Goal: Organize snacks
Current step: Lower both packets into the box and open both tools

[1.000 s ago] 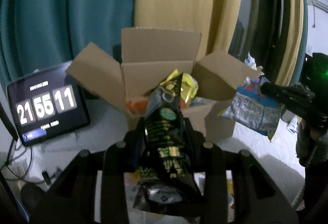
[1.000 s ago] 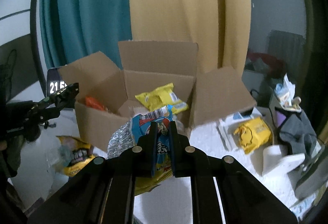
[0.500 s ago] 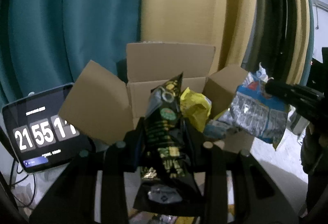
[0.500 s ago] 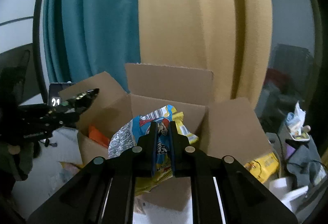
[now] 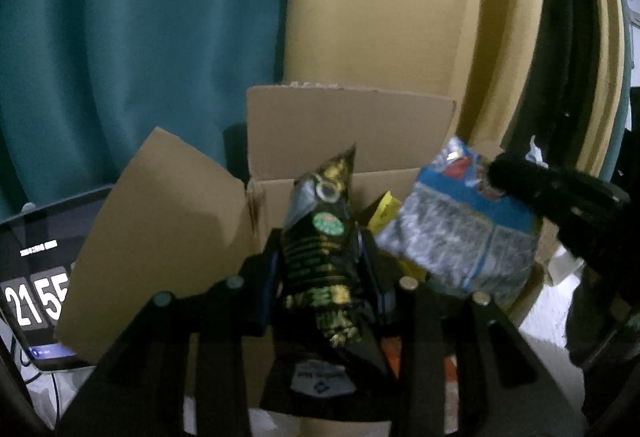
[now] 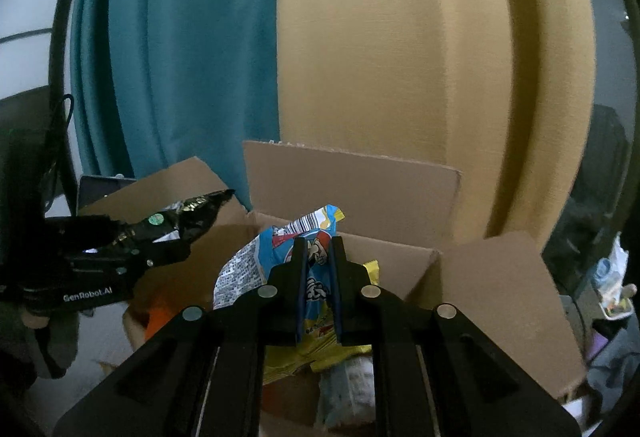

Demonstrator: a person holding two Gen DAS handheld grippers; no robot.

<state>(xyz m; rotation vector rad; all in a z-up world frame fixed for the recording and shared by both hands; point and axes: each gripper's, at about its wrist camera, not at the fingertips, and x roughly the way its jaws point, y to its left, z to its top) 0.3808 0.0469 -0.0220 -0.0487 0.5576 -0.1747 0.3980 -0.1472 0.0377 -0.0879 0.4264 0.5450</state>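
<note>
Two snack bags [image 5: 320, 257] over cardboard box [image 5: 348, 125]

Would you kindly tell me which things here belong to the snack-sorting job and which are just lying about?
Job:
- cardboard box
- black snack bag, between the opening jaws of the left claw
- blue snack bag, clamped in the right claw
- yellow packet in the box

Lying about:
- clock tablet
- curtains
</note>
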